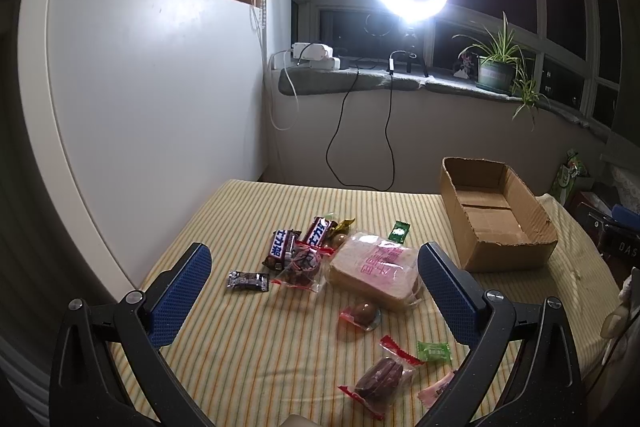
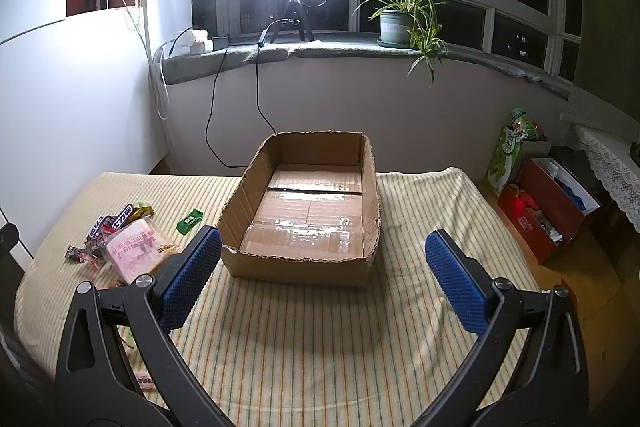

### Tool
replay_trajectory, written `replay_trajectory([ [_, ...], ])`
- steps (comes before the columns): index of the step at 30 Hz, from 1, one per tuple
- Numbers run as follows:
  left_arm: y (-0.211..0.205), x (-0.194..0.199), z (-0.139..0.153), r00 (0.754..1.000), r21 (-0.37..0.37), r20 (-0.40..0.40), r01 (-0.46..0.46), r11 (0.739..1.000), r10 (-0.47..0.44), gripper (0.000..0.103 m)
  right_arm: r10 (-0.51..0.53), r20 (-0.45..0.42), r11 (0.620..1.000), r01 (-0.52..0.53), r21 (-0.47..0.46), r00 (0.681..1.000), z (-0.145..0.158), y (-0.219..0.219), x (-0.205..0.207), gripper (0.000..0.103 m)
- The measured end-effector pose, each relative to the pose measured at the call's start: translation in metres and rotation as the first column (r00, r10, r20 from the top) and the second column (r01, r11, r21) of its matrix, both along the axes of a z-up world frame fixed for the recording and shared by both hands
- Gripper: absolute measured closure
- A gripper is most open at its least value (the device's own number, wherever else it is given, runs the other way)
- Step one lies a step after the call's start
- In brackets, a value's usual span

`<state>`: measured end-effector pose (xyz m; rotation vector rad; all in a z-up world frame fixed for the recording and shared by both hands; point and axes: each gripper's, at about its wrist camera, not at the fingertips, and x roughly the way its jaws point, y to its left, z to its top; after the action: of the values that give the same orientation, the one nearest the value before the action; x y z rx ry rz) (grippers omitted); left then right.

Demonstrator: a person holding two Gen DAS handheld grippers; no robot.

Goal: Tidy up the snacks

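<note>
Both grippers, left gripper (image 1: 314, 281) and right gripper (image 2: 322, 273), gape wide, holding nothing. Snacks (image 1: 304, 259) lie scattered on the striped cloth (image 1: 248, 331); cardboard box (image 2: 304, 211) empty. Judged: collection not begun; next, close on one wrapper.

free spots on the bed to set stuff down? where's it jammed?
Free: the empty cardboard box, and striped sheet between the box and right gripper. Crowded: snack pile left of it, around the bread pack and Snickers bars, under the left gripper.
</note>
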<state>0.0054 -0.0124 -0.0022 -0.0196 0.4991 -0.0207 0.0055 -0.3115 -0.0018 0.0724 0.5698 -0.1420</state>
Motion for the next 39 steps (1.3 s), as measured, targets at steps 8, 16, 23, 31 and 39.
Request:
replay_trajectory([
  [8,0.0006,-0.0006,-0.0014,1.000,-0.004,-0.001,0.004,1.000,-0.004,0.001,0.011,-0.001,1.000,-0.011,-0.008,1.000,0.0002,0.0022,0.0010,0.000],
  [16,-0.0011,-0.0004,0.0000,1.000,-0.008,0.000,0.008,1.000,-0.008,0.001,0.019,-0.005,1.000,-0.019,-0.011,1.000,-0.0010,0.0026,0.0019,0.000],
  [23,-0.0027,-0.0012,-0.0002,1.000,-0.008,-0.001,0.010,1.000,-0.010,0.001,0.019,-0.006,1.000,-0.019,-0.011,1.000,-0.0014,0.0031,0.0023,0.000],
  [31,-0.0026,-0.0013,-0.0003,1.000,-0.012,-0.002,0.008,1.000,-0.008,0.001,0.027,-0.004,1.000,-0.027,-0.012,1.000,-0.0017,0.0032,0.0015,0.000],
  [39,-0.0022,-0.0013,0.0013,1.000,-0.010,-0.001,0.018,1.000,-0.018,0.001,0.028,-0.005,1.000,-0.028,-0.010,1.000,-0.0019,0.0029,0.0009,0.000],
])
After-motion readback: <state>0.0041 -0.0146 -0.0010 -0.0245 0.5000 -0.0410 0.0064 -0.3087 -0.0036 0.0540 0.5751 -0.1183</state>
